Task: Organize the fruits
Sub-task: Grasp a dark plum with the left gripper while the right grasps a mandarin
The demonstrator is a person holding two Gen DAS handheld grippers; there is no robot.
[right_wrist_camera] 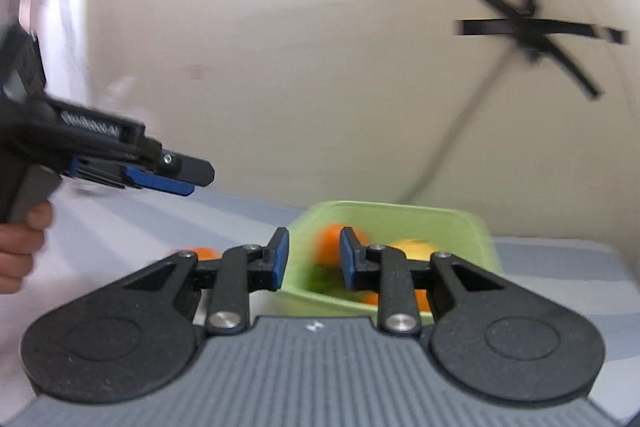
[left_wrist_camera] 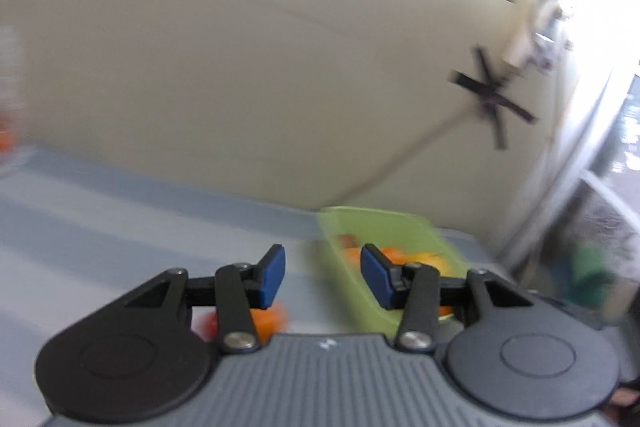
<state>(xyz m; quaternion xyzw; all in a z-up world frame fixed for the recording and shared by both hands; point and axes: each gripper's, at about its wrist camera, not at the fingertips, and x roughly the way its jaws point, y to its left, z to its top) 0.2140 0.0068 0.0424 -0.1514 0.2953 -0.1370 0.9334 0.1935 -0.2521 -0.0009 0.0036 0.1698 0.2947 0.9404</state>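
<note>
Right wrist view: the right claw [right_wrist_camera: 312, 259] is open, with a gap between its two blue pads [right_wrist_camera: 281, 259], and nothing is in it. It hangs above the table [right_wrist_camera: 560, 267] and points at the near rim of the green bin [right_wrist_camera: 400, 213]. I think it is held there so it can reach into the bin or drop down for more fruit.

Inside the bin there is an orange [right_wrist_camera: 332, 243] at the back, a yellow fruit [right_wrist_camera: 416, 249] beside it, and more orange bits low down behind the claw's right arm. Something dark green lies at the bottom, too blurry to name. One more orange fruit [right_wrist_camera: 204, 252] sits on the table to the left of the bin, apart from it. It probably needs to go in the bin too.

The left claw [right_wrist_camera: 176, 179] comes in from the left, held by a hand [right_wrist_camera: 20, 247], high above the table. From this side I cannot tell how far it is open.

The left wrist view shows it better. The left claw [left_wrist_camera: 323, 277] is wide open and holds nothing. It is over the table, just left of the bin [left_wrist_camera: 380, 223]. Below its left pad [left_wrist_camera: 272, 277] lie an orange fruit [left_wrist_camera: 270, 321] and something red [left_wrist_camera: 204, 323], both on the table and very blurry. This claw looks well placed to pick one of them up. The fruit looks round, smooth and bright.
</note>
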